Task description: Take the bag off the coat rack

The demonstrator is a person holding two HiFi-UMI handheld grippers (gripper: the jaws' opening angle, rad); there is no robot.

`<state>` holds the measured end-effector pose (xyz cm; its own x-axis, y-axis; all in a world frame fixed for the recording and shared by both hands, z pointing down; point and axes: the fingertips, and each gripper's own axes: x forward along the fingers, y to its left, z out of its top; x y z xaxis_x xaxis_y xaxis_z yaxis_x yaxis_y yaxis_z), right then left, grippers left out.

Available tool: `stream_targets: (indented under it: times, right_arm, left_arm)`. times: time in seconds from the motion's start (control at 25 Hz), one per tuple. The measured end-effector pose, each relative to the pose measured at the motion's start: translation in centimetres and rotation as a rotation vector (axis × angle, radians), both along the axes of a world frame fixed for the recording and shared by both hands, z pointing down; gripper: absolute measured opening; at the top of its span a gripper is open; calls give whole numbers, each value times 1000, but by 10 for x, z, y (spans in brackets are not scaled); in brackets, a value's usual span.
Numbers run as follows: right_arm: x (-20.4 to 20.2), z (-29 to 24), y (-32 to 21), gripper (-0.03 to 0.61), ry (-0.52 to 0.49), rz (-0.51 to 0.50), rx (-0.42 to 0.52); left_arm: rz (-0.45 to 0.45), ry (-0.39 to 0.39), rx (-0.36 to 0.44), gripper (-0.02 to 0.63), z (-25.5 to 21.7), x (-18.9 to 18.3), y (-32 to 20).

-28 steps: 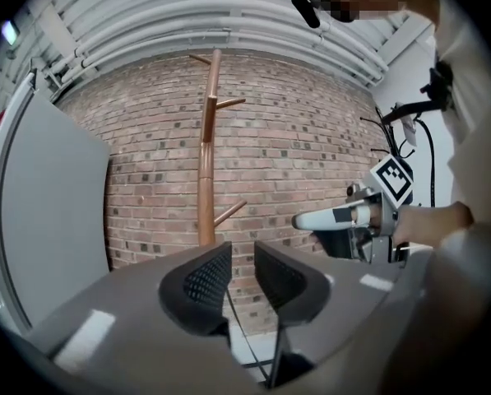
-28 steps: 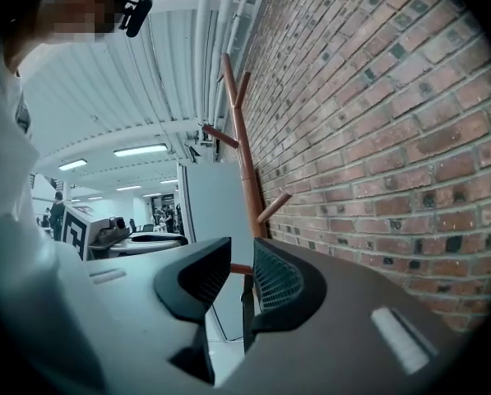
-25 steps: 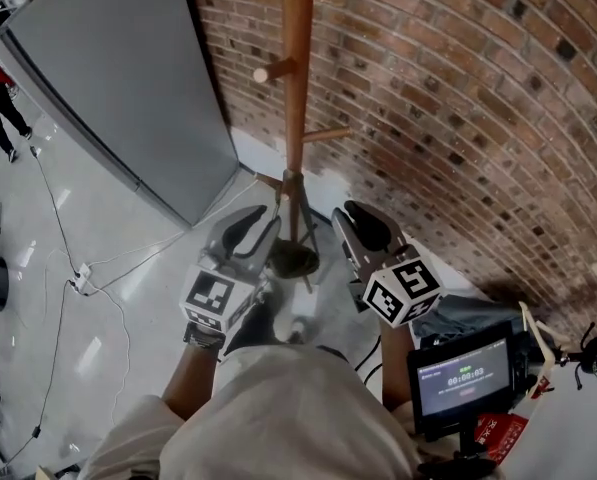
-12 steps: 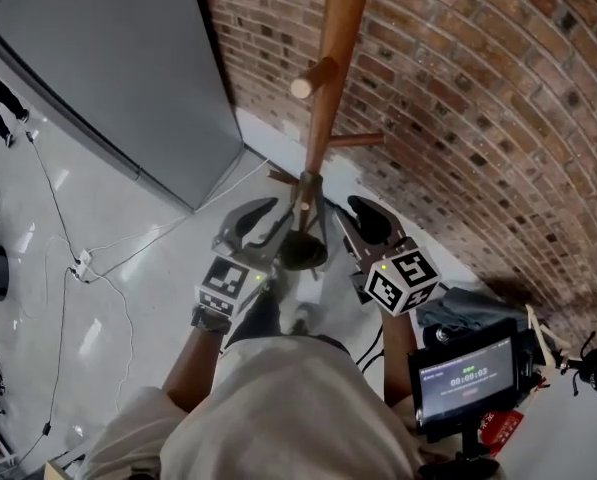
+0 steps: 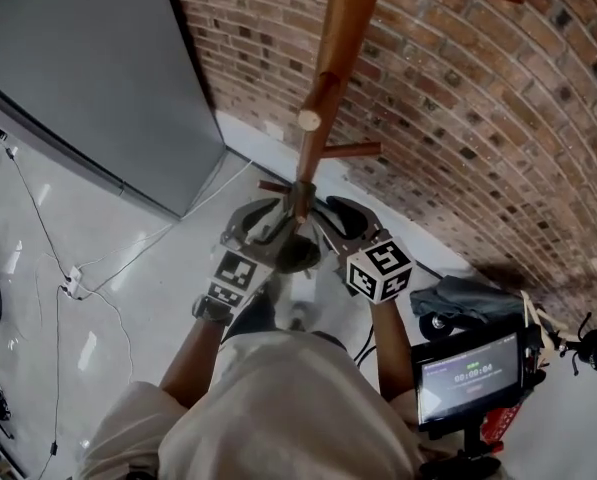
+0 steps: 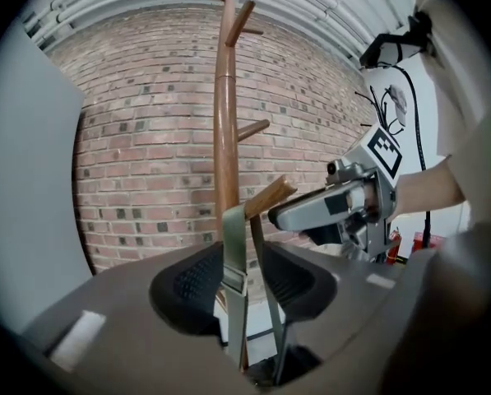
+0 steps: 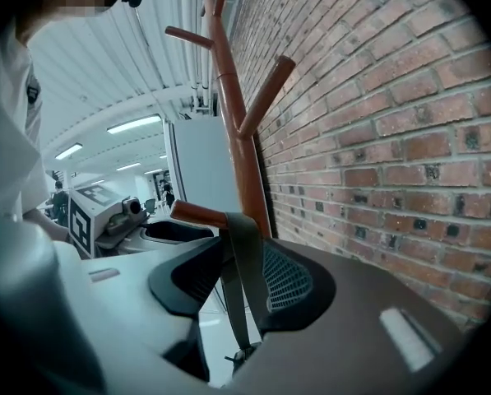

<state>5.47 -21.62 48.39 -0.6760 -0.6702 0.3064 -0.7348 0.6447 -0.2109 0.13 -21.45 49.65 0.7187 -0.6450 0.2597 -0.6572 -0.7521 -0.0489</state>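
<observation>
Straps first: the bag (image 5: 300, 254) is hanging by its grey strap (image 6: 234, 257) from a low peg (image 6: 270, 197) of the coat rack (image 6: 224, 122), with its dark body dangling just below that peg. I am holding the left gripper (image 6: 245, 280) and the right gripper (image 7: 238, 280) on either side of the peg. Both pairs of fingers (image 6: 192, 285) have just been opening and are standing wide apart, with the strap running between them but not pinched. To do this well, I am thinking I should close on the webbing just below the peg. Then I should lift both hands evenly, up and outward past the peg's tip, since the peg is slanting upward and a straight pull would likely snag.
</observation>
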Motion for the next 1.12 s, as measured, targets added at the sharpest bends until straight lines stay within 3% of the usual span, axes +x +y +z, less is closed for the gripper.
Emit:
stream_targets:
  times: [0.56, 1.12]
  right_arm:
    - [-13, 20, -17, 166, 45, 12, -28]
    - [-17, 23, -15, 107, 46, 0, -34]
  left_arm:
    - [68, -24, -51, 153, 28, 18, -19]
    - [83, -20, -80, 126, 37, 18, -23]
